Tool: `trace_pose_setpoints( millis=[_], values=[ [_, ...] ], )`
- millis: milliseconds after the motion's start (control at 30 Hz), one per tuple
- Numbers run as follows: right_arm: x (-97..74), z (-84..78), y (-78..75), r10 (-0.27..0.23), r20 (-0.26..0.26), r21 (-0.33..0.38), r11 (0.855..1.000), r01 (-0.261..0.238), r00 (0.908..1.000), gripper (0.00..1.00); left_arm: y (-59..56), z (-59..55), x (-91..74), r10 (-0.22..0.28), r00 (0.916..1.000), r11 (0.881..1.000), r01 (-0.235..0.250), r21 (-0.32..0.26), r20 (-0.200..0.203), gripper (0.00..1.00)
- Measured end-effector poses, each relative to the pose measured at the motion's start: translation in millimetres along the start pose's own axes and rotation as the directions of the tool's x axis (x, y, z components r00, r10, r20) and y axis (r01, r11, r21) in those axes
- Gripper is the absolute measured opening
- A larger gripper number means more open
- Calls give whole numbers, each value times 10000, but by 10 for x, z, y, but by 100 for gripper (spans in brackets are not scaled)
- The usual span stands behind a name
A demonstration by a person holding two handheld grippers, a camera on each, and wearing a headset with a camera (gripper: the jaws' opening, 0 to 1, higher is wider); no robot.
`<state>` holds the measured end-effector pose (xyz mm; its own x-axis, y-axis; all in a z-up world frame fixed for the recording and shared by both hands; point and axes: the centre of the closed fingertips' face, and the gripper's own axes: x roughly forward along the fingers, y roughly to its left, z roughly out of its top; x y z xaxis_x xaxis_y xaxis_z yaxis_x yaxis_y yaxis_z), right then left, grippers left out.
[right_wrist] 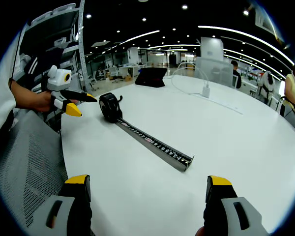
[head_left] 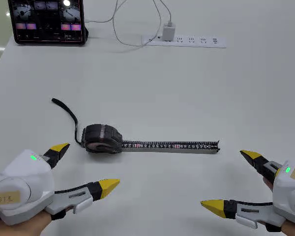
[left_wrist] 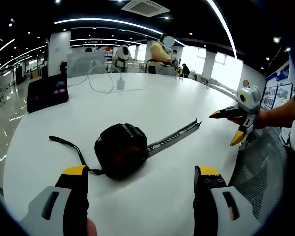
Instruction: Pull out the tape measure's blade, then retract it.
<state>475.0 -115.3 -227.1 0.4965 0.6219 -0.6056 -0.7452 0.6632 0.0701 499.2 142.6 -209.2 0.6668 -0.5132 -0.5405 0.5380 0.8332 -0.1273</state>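
Left gripper (head_left: 91, 164): jaws spread wide, nothing between them. Yellow pointed fingertips (head_left: 108, 185) on black fingers, white moulded shell behind with a green LED. The shell is cut off at the lower left corner of the head view, and the handwriting on its round label is illegible.

Right gripper (head_left: 222, 177): same build, jaws also wide apart and holding nothing. Its body runs off the right and bottom edges.

Tape measure (head_left: 102, 139) lies on its side on the table (head_left: 187, 88), just ahead of the left gripper and touching neither gripper. The case is rounded black rubbery plastic with a reddish-pink face panel. I can't make out a lock or button.

Blade (head_left: 169, 146) is out, lying flat and straight towards the right gripper's side. It's a dark strip with pale graduations and some red marks, numerals too small to read. End hook (head_left: 217, 146) sits near the right gripper's far jaw, clear of it.

Wrist strap (head_left: 69, 114) is thin, black and flexible, curving away from the back of the case.

Table is smooth, matt white.

At the far edge:
- Tablet (head_left: 46, 20), screen lit, top cropped.
- White power strip (head_left: 187, 40) with a white charger (head_left: 168, 32) plugged in.
- White cable (head_left: 118, 29) looping across, running out of frame at the top.

Grey mesh chair (right_wrist: 29, 162) shows by the table edge in the right gripper view.
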Motion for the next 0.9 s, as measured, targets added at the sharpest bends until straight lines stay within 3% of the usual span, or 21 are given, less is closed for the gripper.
trace_pose_setpoints(
  millis=[333,900],
  values=[
    [10,-17,10,34,27,116,9999,-34,10000,96,65,48,128,188,9998,9983,-183,-554,71,86],
    [6,-19,9,68,86,198,9998,-70,9999,95,29,122,315,267,9995,9944,-250,-1027,157,85]
  ],
)
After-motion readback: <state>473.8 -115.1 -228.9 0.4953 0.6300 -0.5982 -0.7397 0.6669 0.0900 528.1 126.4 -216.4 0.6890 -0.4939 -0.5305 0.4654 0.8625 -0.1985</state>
